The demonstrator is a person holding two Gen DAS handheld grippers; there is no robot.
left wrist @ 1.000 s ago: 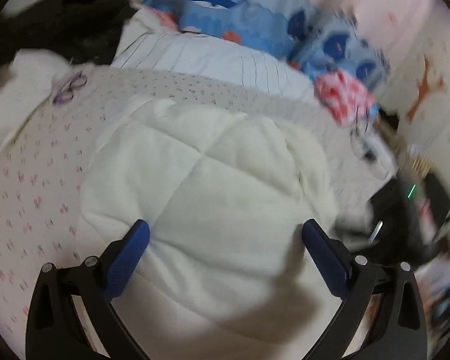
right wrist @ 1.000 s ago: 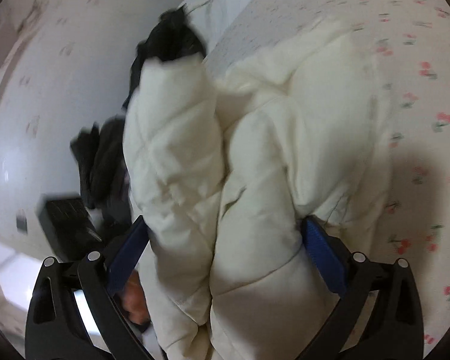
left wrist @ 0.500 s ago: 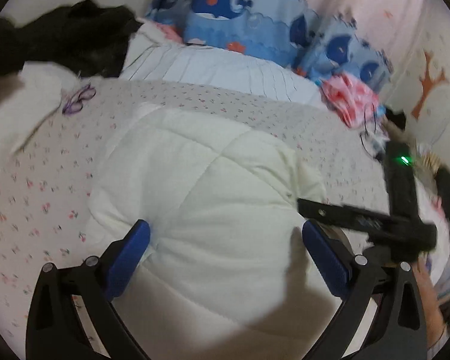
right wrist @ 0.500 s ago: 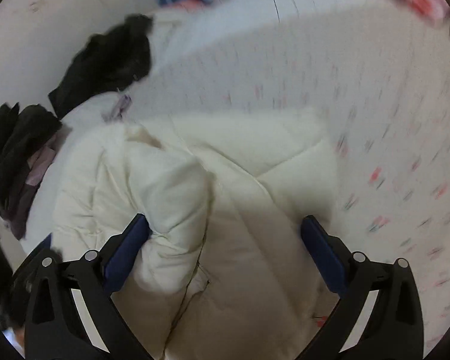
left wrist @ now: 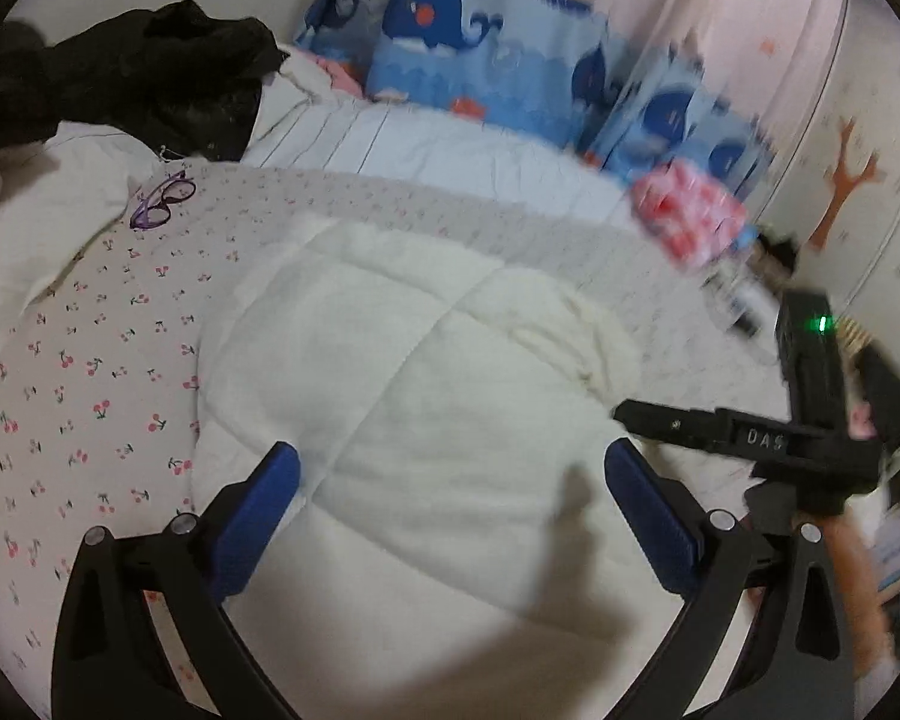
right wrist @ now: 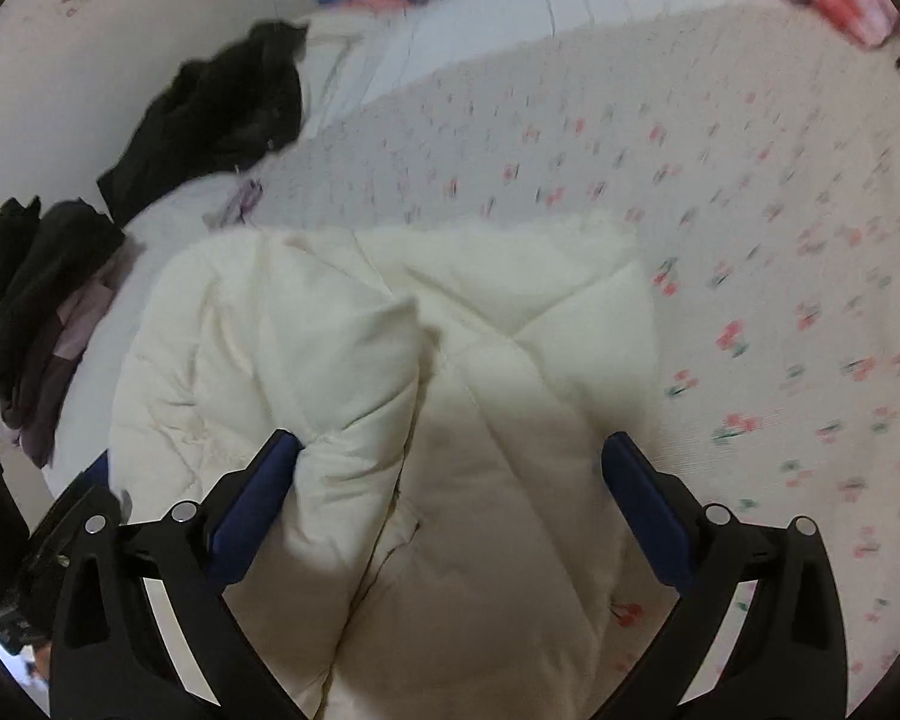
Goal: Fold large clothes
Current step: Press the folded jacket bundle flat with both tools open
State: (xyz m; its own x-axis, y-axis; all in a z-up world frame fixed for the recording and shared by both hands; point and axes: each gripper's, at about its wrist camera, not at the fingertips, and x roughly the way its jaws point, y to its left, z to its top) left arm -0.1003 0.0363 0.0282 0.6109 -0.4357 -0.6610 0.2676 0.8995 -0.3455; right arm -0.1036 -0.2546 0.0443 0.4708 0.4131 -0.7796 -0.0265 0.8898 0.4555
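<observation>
The cream quilted jacket lies bunched on the bed, under both wide-open, empty hand-held grippers: left, right. Bare cherry-print sheet spreads right of the right one.

You are working in a home bedroom: a bed wearing a cherry-print sheet, whale-print pillows leaning at its head, dark clothes lying in heaps, and a pink wall carrying a tree sticker.
</observation>
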